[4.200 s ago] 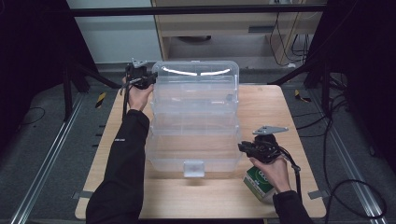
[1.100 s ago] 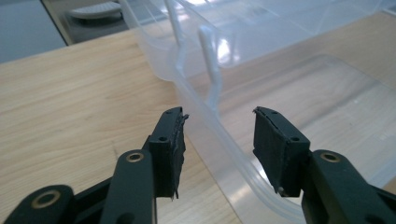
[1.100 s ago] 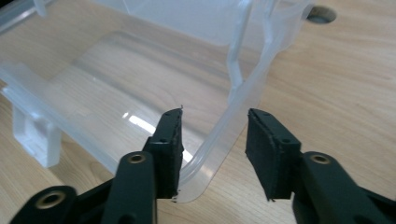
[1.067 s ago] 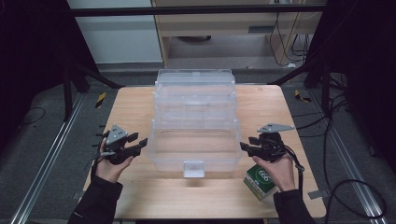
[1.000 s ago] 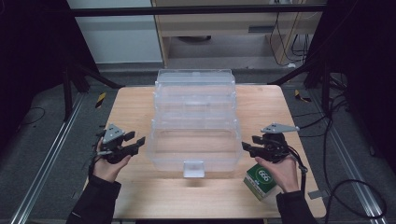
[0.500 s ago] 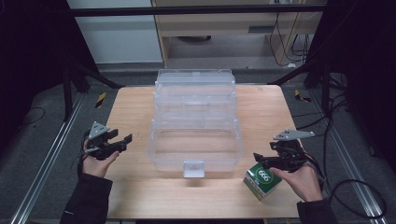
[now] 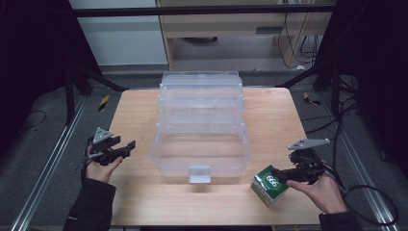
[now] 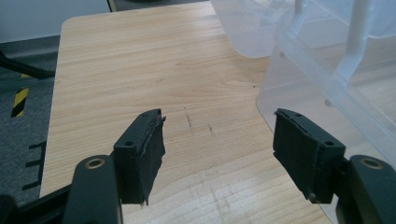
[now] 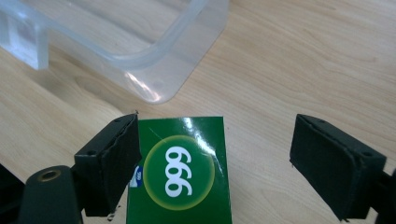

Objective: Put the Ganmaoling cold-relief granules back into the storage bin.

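Small green cardboard box printed "999" in a yellow-green circle: lies flat on the light wooden table, near its front right corner, just beside the clear plastic tiered storage box. Right gripper: jaws wide, just been opening, box between them, ungripped. Left gripper: at table's left edge, jaws wide, just been opening, empty

Bright, even overhead light on tabletop, dark surroundings, slight glare on box.
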Motion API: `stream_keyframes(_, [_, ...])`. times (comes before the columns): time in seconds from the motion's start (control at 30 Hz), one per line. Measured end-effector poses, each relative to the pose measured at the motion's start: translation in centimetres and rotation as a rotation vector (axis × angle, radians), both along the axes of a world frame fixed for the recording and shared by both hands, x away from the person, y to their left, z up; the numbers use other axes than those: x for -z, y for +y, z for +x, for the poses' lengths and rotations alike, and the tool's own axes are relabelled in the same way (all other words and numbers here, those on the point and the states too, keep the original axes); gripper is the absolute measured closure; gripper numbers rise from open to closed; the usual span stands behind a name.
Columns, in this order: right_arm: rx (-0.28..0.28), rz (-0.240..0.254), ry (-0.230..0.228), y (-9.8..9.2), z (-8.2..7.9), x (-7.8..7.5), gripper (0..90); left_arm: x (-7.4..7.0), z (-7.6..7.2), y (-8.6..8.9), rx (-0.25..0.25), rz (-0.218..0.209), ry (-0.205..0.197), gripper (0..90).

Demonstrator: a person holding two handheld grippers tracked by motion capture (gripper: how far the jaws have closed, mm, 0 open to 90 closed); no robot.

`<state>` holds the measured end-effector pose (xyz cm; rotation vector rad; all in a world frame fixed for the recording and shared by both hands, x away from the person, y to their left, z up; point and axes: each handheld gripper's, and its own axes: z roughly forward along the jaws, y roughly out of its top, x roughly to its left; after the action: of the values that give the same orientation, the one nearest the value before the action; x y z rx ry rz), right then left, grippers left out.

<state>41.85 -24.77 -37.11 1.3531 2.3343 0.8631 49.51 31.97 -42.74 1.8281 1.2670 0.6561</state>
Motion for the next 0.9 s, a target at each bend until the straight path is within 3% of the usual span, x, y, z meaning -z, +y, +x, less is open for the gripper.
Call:
stream_keyframes(0.43, [-0.014,-0.053,0.063,0.9,0.0,0.3,10.3,0.4,0.0,-0.1,0.007,0.003,0.012,31.9])
stream_keyframes(0.9, [-0.034,-0.121,0.161,2.3,0.7,1.5,7.4,0.8,0.2,-0.3,0.020,0.018,0.032,31.3])
